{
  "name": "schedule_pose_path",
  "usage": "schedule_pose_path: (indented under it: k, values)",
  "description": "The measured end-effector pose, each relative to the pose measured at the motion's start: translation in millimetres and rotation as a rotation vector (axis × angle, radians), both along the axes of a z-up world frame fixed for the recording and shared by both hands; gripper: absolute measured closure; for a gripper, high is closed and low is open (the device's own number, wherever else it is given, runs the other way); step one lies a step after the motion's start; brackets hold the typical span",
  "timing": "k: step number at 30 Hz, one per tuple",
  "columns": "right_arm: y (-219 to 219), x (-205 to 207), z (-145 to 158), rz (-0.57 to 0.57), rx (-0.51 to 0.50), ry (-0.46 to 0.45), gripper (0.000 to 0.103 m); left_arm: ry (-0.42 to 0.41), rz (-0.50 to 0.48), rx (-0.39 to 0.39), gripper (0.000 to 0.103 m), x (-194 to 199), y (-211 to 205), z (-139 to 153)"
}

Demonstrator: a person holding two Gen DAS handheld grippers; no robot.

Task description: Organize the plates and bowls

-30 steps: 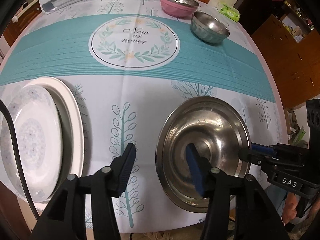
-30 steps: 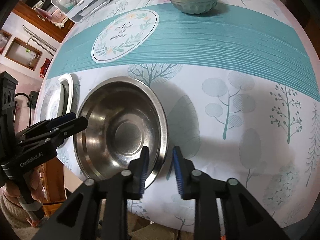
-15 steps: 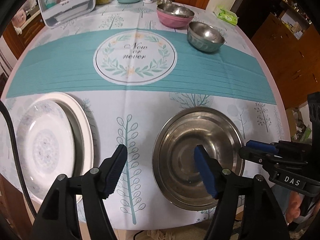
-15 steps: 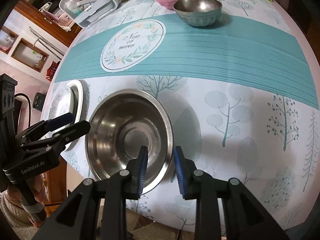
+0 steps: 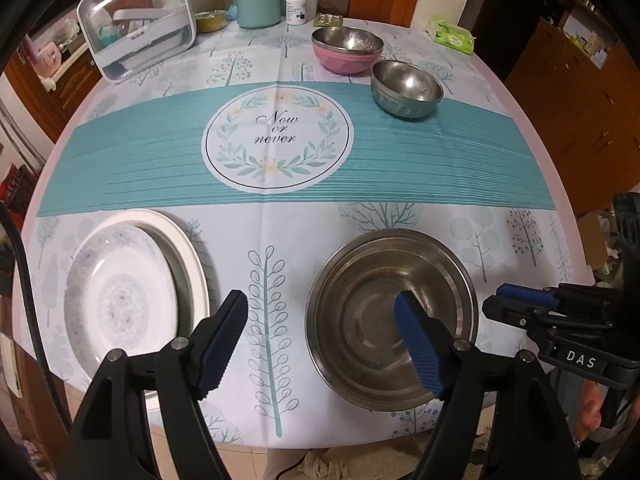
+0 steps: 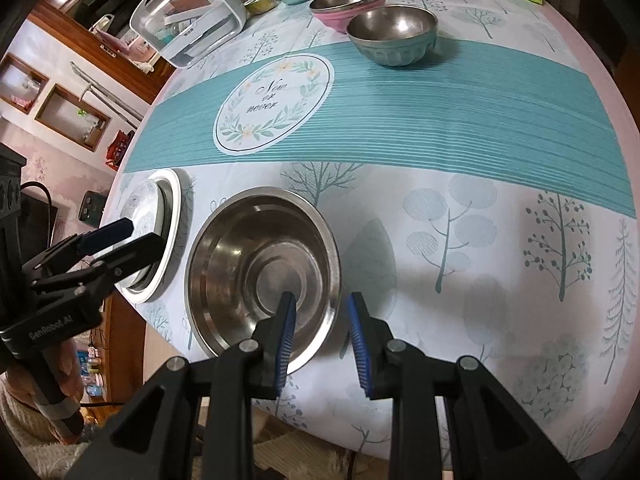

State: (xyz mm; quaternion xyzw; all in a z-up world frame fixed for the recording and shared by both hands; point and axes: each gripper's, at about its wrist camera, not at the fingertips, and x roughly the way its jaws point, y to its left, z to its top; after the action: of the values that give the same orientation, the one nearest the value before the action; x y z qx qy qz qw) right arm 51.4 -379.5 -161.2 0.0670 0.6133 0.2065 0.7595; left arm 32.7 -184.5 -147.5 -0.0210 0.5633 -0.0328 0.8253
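The jaws of the left gripper [image 5: 320, 336] are opening with nothing between them; those of the right gripper [image 6: 322, 340] stand slightly apart, straddling without touching the rim of the wide shallow steel bowl [image 6: 248, 256] at lower centre of the worktop [image 6: 460, 160].

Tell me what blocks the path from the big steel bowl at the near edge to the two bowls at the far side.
Nothing visible: only bare tablecloth lies between the big steel bowl and the small steel bowl.

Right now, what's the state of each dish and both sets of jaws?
Large steel bowl: upright, empty, on the tablecloth.
Patterned white plate: nested in a bigger white plate.
Small steel bowl: upright, alone.
Pink bowl: steel bowl nested inside.
Left gripper: jaws opening, holding nothing.
Right gripper: jaws apart, holding nothing.
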Motion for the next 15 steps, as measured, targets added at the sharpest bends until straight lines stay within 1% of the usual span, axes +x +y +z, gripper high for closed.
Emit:
schedule_pose_path:
  k: [2, 6, 8, 12, 15]
  values:
    - [-4.1, -1.1, -0.8, -0.009, 0.006, 0.003, 0.076, -0.001, -0.005, 0.014, 0.026, 0.3, -1.8, 6.7]
    - [-11.7, 2.1, 0.4, -0.020, 0.012, 0.004, 0.076, 0.000, -0.008, 0.008, 0.026, 6.3, -0.6, 22.9]
    - [-15.1, 8.0, 4.9, -0.024, 0.003, -0.007, 0.076, -0.016, -0.019, 0.019, 0.026, 14.6, 1.8, 36.5]
    - [-24.3, 29.3, 27.1, -0.043, -0.031, -0.065, 0.076, -0.072, -0.043, 0.057, 0.025, 41.1, 7.0, 70.3]
    - [-35.7, 52.7, 53.2, -0.071, -0.054, -0.119, 0.076, -0.123, -0.060, 0.073, 0.023, 68.1, 12.6, 96.2]
